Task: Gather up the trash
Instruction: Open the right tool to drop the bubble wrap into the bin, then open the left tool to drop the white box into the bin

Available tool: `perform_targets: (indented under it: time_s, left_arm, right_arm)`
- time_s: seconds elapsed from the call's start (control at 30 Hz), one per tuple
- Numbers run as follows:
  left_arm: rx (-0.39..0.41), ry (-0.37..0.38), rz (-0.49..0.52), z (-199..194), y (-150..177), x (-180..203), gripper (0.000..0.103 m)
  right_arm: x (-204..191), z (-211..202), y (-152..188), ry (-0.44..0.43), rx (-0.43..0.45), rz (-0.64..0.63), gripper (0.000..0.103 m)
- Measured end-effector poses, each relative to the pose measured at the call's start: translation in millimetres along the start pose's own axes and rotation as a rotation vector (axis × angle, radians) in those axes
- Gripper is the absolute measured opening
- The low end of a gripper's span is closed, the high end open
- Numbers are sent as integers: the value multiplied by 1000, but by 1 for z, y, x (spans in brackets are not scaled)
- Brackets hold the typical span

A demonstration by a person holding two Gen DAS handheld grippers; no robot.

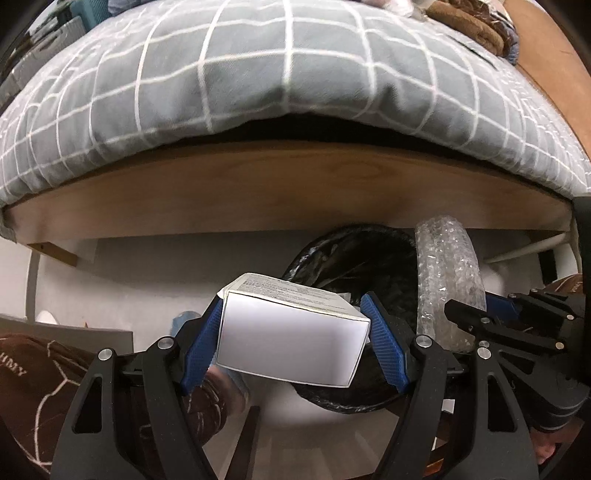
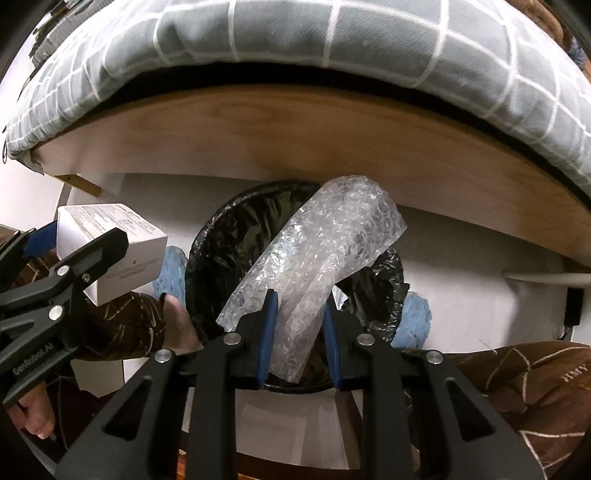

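Left gripper (image 1: 295,332) jaws squeeze white box (image 1: 291,343) sides: light, stiff. Right gripper (image 2: 300,332) jaws pinch bubble wrap (image 2: 317,254): soft, squishy, over bin (image 2: 221,236).

A bed fills the upper part of both views. Its grey duvet (image 1: 236,85) carries a white grid pattern and bulges over the edge of the wooden bed frame (image 1: 288,192), with a dark gap between them. At the far right of the bed, in the left wrist view, lies a brown plush blanket (image 1: 469,26). Under the frame the white floor (image 1: 147,280) shows. A white pipe (image 2: 550,278) runs along the floor at the right, below the frame, in the right wrist view.
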State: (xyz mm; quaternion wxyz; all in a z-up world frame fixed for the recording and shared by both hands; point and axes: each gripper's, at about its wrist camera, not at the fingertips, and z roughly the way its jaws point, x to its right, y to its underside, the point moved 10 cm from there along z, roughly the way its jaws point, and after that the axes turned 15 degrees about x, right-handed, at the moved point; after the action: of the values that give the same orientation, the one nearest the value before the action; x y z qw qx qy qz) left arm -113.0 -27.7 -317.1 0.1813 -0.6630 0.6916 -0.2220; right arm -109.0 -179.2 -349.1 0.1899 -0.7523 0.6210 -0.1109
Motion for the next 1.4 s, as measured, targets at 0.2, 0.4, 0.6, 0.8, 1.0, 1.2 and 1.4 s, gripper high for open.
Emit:
perform_targets:
  time_s: [0.2,0.4,0.6,0.8,1.0,1.2,1.4]
  left_arm:
    - [-17,-7,-25,5,2,-11,72]
    - [-20,3,-23,5,0,-8,72]
    - [-21,29,-1,5,-4,8,72]
    - [-14,68,36,4,-6,33,72]
    - [-20,102,60,2,-3,57,72]
    - [-29,115,91,2,2,73,72]
    - [-39,121,124,6,9,87,72]
  right_arm:
    - [-8,9,-1,-15,-6,-19,28]
    - [-4,8,-1,-12,11,-6,47]
    - [14,-10,-4,40,57,-6,69]
    - [55,-29,0,90,114,74,84]
    - [89,-49,0,145,179,156,94]
    - [111,-58,3,173,201,209,95]
    - [118,-60,2,184,210,219,95]
